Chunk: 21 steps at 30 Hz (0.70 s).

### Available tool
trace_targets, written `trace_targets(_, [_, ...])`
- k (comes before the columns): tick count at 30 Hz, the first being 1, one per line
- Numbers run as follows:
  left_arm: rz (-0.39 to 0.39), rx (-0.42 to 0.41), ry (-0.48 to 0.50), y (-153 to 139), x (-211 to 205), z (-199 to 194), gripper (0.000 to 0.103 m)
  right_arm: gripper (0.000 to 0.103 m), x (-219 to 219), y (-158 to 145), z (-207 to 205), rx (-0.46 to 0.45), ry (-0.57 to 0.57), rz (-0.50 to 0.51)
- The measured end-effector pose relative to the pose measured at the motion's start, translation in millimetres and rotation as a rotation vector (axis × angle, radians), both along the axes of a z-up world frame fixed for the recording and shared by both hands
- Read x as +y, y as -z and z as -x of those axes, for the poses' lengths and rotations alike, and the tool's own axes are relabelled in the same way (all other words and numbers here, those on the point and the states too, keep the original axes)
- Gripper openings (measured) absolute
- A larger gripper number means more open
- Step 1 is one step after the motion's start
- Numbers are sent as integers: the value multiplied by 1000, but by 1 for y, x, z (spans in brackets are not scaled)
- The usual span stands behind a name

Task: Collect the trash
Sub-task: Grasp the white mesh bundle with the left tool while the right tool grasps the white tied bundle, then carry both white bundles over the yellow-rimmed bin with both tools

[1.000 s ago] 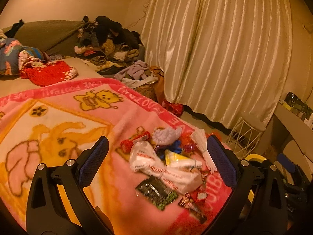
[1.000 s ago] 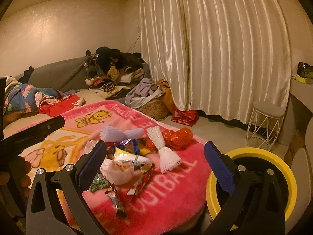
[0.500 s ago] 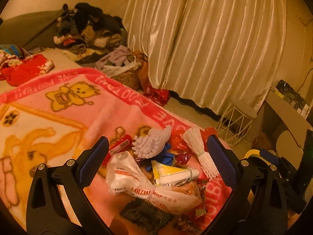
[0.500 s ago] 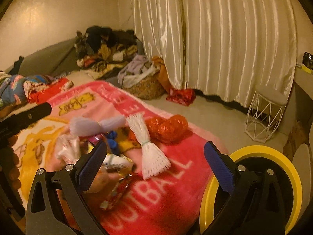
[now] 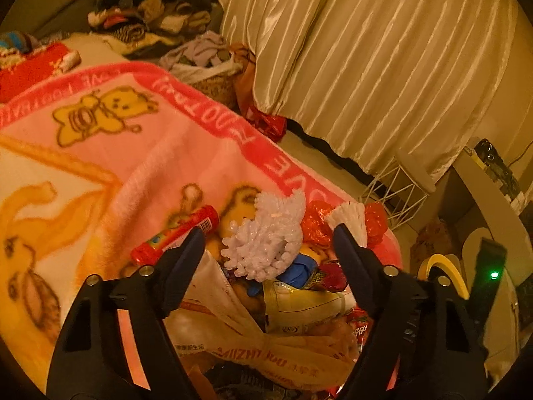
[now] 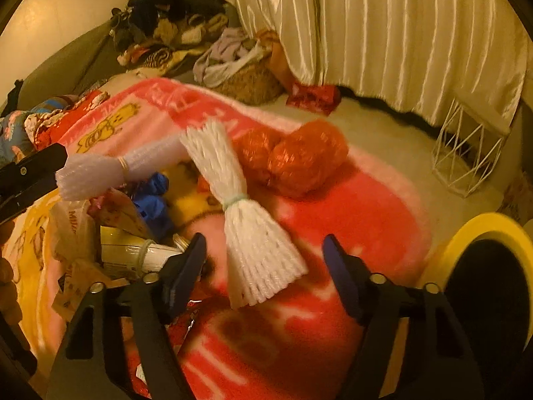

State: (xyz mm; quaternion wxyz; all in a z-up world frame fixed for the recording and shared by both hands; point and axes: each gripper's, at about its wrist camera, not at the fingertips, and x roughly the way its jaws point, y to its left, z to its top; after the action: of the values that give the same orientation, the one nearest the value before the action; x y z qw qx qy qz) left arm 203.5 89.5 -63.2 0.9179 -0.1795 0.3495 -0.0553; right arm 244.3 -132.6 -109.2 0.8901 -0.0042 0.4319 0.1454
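The left tool [image 5: 268,233] hung over a heap of trash on the pink blanket [image 5: 140,153], its jaws closing with a lilac foam net [image 5: 266,243] between them, the pads not yet pressing on it. Just beyond its left finger lay a red tube [image 5: 176,236]; below the net sat a yellow packet [image 5: 299,303] and a pale plastic bag [image 5: 253,346]. The right tool [image 6: 263,243] was likewise closing, a white foam net [image 6: 253,250] tied at its middle lying between its fingers, untouched by the pads. Beyond that net lay an orange mesh bundle [image 6: 299,160]. To the right tool's right, beside the bed, stood a yellow-rimmed bin [image 6: 486,233].
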Motion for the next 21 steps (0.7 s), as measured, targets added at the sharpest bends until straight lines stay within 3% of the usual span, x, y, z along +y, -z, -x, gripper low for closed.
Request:
trace_targets(3, [13, 9, 14, 4, -1, -3, 44, 28, 1, 7, 2, 31, -24, -16])
trace_targets(5, [11, 2, 24, 6, -3, -2, 25, 21, 0, 5, 8, 16, -38, -34])
trace_targets(7, [15, -12, 29, 5, -4, 1, 20, 19, -3, -3, 15, -17, -39, -48])
trace_targets(15, [-8, -141, 18, -27, -12, 30, 17, 19, -17, -30, 46, -129, -19, -81])
trace_targets(21, [-11, -176, 50, -49, -25, 46, 17, 19, -33, -43, 68, -171, 27, -104])
